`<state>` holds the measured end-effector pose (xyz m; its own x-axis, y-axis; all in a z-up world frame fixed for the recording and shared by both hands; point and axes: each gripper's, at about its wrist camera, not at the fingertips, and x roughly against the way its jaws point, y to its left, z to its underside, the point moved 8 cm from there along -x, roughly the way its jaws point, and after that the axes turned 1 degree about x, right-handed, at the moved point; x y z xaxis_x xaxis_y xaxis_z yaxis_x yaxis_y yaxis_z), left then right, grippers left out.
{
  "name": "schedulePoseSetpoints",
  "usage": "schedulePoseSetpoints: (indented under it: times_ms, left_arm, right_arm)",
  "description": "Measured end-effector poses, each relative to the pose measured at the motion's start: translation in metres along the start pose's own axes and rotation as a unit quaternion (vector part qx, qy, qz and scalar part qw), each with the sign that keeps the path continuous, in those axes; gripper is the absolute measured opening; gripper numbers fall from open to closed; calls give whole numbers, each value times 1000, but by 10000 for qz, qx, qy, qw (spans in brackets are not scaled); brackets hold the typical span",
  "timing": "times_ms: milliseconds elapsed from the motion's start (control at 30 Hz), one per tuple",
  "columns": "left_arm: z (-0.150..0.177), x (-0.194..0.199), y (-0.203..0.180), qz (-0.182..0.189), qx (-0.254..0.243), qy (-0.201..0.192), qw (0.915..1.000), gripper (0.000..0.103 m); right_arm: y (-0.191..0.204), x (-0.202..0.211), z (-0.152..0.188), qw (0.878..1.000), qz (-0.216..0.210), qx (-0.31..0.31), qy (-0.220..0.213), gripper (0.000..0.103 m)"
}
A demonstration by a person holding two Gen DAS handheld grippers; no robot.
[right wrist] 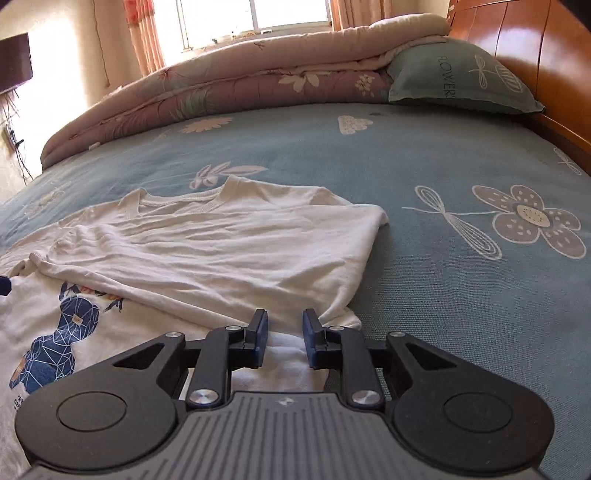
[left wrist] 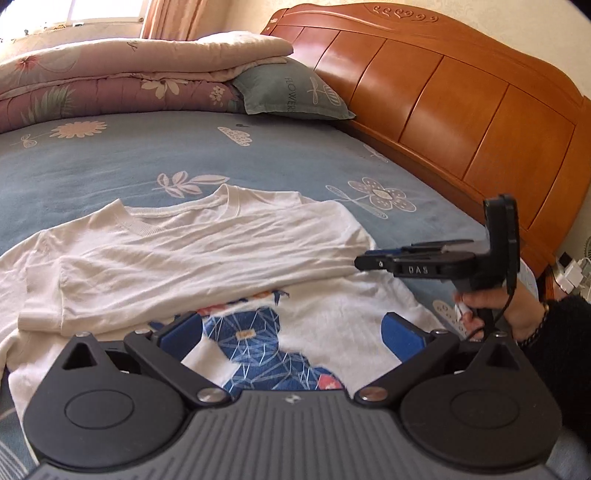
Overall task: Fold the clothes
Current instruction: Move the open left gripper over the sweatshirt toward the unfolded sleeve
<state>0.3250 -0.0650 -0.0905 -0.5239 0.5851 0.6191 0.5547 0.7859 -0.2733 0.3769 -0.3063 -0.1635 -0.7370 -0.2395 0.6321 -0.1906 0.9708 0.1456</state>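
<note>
Shirt print half-hidden under folded flap; left claw wide apart, right claw slightly apart w/ nothing gripped.

The left wrist view looked forward and down along its own fingers, close over a white T-shirt on a blue bedspread, facing the wooden headboard at upper right. The right gripper showed at the right of that frame. The right wrist view sat equally low and near, angled more toward the window at top centre. Both shared the shirt, the bedspread, the folded quilt and the green pillow.
</note>
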Motion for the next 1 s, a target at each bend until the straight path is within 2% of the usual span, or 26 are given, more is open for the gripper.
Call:
schedulePoseSetpoints:
  times_ms: [100, 167, 200, 267, 433, 567, 667, 767, 900, 1000]
  left_arm:
    - [-42, -34, -19, 7, -93, 151, 9998, 102]
    - [-66, -60, -34, 280, 62, 267, 9992, 102]
    - [-78, -73, -41, 419, 143, 326, 9985, 102]
    - [-92, -105, -54, 732, 425, 510, 9951, 102]
    - [-94, -187, -71, 1165, 900, 1148, 9824, 102]
    - [-85, -236, -65, 1144, 1392, 1478, 9725, 102]
    - [-94, -255, -66, 1230, 1599, 1308, 9707, 102]
    - [-102, -276, -78, 1441, 1896, 1318, 9622, 102]
    - [-112, -285, -93, 1416, 1716, 1243, 9670, 102]
    - [-115, -268, -97, 1523, 1609, 1159, 9682, 102]
  right_arm:
    - [6, 18, -11, 9986, -59, 19, -529, 29]
    - [11, 18, -20, 9977, -22, 351, -573, 47]
    - [13, 18, -24, 9970, 4, 512, -588, 48]
    - [-2, 2, -11, 9982, 308, 464, -239, 48]
    - [-16, 1, 5, 9995, -17, 239, -212, 50]
    - [-20, 2, 9, 9993, -272, 46, -238, 58]
    - [-21, 1, 8, 9992, -332, -53, -213, 61]
    - [-20, 1, 7, 9991, -370, -85, -188, 62]
    - [-22, 6, 8, 9990, -386, -156, -182, 62]
    - [-24, 12, 9, 9987, -390, -274, -180, 62]
